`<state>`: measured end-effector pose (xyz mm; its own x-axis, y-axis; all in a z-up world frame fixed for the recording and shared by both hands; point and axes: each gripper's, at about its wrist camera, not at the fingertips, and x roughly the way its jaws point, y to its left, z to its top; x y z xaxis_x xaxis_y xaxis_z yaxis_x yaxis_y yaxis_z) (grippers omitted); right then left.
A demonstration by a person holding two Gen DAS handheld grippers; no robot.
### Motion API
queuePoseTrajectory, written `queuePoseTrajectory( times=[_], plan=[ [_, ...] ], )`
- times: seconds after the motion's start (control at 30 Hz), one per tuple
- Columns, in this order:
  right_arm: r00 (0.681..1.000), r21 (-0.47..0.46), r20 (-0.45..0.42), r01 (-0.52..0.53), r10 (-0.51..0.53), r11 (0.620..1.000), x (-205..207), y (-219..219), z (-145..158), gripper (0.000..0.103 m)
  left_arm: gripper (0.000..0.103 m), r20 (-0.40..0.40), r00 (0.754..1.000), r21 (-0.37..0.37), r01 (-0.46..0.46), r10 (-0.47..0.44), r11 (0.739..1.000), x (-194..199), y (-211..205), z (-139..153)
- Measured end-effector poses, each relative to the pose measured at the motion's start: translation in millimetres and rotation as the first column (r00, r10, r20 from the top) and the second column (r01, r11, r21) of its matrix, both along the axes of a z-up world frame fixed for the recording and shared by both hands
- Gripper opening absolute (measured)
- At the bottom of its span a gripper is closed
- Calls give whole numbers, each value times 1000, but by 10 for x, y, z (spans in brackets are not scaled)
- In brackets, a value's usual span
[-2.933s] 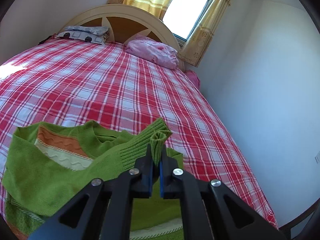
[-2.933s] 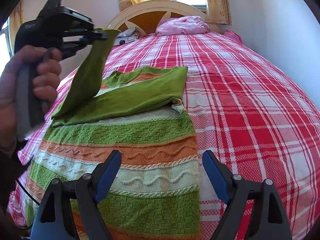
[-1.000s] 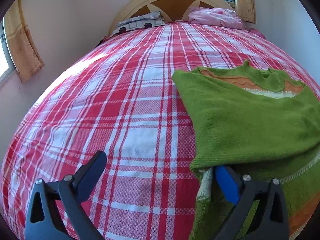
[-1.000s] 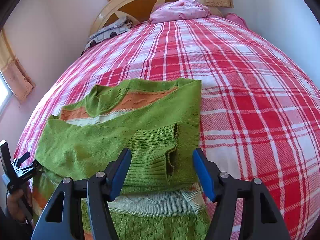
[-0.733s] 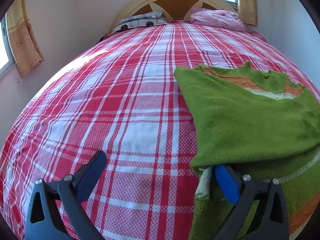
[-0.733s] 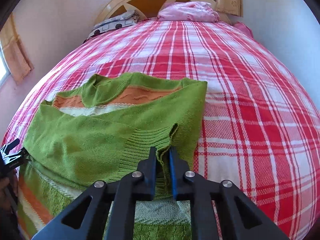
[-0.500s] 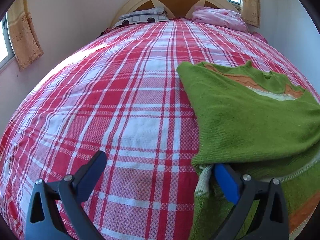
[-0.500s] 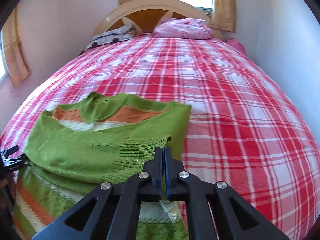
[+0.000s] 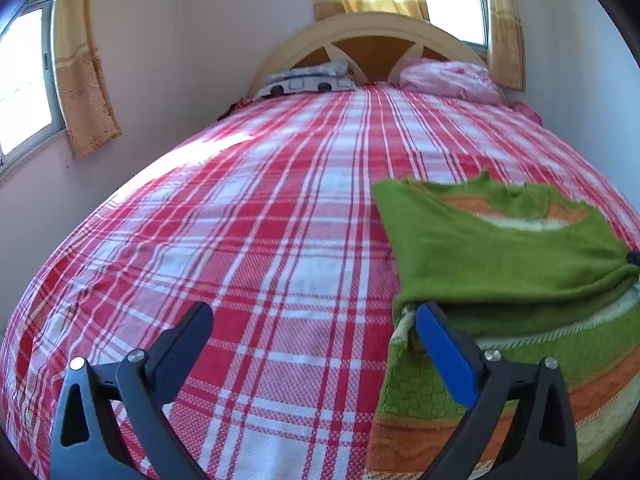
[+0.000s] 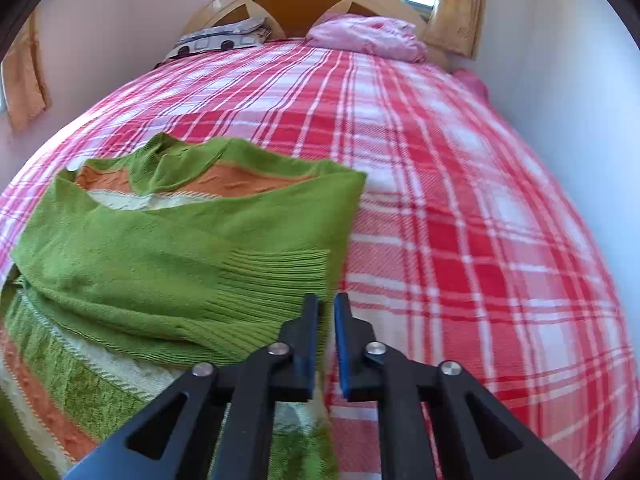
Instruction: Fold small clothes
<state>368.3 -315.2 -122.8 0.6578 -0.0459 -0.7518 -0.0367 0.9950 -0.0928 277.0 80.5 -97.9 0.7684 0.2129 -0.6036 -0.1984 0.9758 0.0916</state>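
Sleeves folded across its chest, a green striped sweater (image 10: 168, 248) lies on the plaid bed (image 10: 460, 200), body fold pending, beside the wide-open left gripper (image 9: 312, 320) and the right gripper (image 10: 326, 304), its narrow jaws just reopened, empty

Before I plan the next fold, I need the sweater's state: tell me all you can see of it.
The sweater is a small green knit with orange and cream wavy bands and a ribbed cuff. It lies flat on the plaid bedspread, neck toward the headboard, both sleeves folded across the chest. The right gripper, jaws just opened slightly, sits at its right edge; whether it pinches knit is unclear. The open left gripper has one finger at its left edge.
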Motion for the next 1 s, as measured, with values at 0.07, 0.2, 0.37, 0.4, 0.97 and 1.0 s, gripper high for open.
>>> queuePoseTrajectory(
  times=[0.07, 0.2, 0.37, 0.4, 0.97, 1.0],
  plan=[
    [999, -39, 37, 31, -29, 999, -31, 28, 147, 51, 103, 39, 999, -3, -7, 8, 1000, 51, 19, 143],
    [992, 22, 126, -12, 10, 1000, -77, 268, 453, 65, 103, 12, 1000, 28, 6, -6, 1000, 435, -57, 162],
    [979, 197, 55, -201, 194, 959, 87, 741, 239, 65, 103, -95, 996, 85, 6, 2, 996, 865, -249, -186],
    [980, 204, 18, -197, 197, 959, 144, 785, 120, 65, 103, -112, 994, 78, 12, -3, 997, 888, -270, -250],
    [993, 125, -6, -118, 120, 985, 50, 323, -25, 65, 103, -128, 991, -24, 33, -36, 999, 754, -195, -299],
    [993, 130, -23, -112, 116, 985, 80, 323, -49, 65, 103, -116, 993, -10, 21, -22, 1000, 733, -204, -276]
  ],
)
